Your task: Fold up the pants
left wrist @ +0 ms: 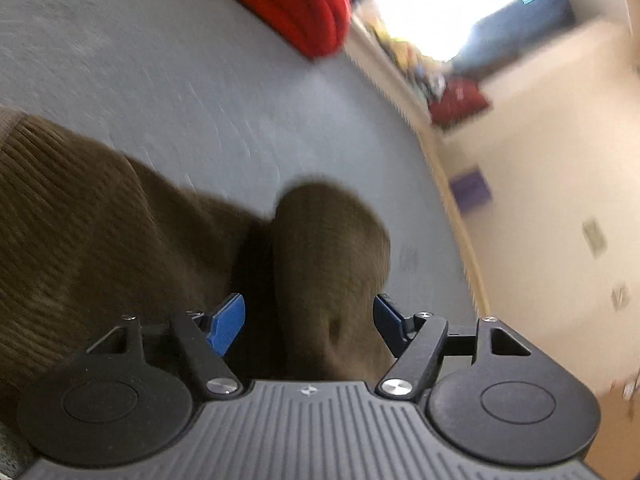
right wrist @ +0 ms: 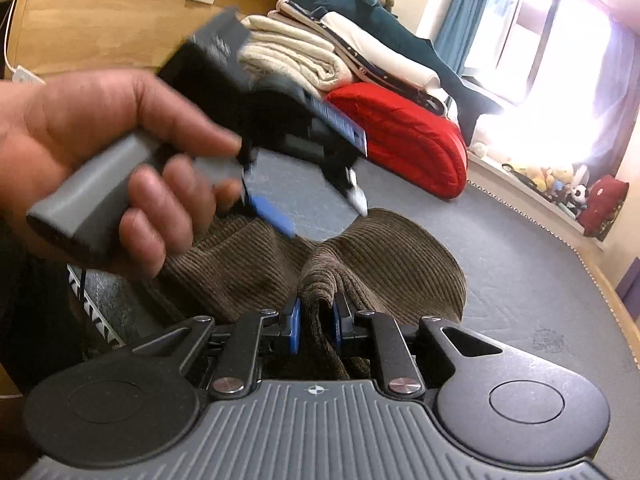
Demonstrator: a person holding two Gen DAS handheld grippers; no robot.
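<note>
Here the pants (right wrist: 320, 276) sit pinched between the right gripper (right wrist: 317, 322) fingers.

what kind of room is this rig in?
Most likely a bedroom: the brown corduroy pants lie on a grey quilted mattress, folded blankets and a red duvet are stacked at its far end, and soft toys line the window ledge.

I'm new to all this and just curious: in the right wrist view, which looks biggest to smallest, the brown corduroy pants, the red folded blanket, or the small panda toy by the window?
1. Brown corduroy pants, though nearness to the camera enlarges them.
2. Red folded blanket.
3. Small panda toy.
</note>
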